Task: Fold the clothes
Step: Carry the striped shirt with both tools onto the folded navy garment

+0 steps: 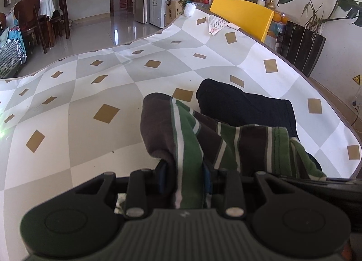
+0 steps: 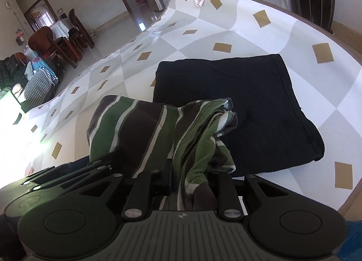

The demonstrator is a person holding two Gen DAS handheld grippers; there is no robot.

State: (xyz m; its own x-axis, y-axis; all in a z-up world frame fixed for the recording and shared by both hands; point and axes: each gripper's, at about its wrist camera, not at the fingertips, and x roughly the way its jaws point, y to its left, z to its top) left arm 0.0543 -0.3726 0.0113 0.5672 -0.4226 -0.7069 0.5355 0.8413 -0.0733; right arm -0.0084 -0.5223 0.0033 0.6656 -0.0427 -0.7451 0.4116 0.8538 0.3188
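Both grippers are pinched tight on the green-and-brown striped garment (image 1: 187,138), the left gripper (image 1: 185,178) and right gripper (image 2: 192,177) each clamping a bunched fold, the cloth hanging over the checked worktop (image 1: 90,93) just beside a folded dark garment (image 2: 237,107)

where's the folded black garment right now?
Both wrist views: the black garment lies flat on the checked tablecloth, just beyond and right of the striped garment both grippers hold.
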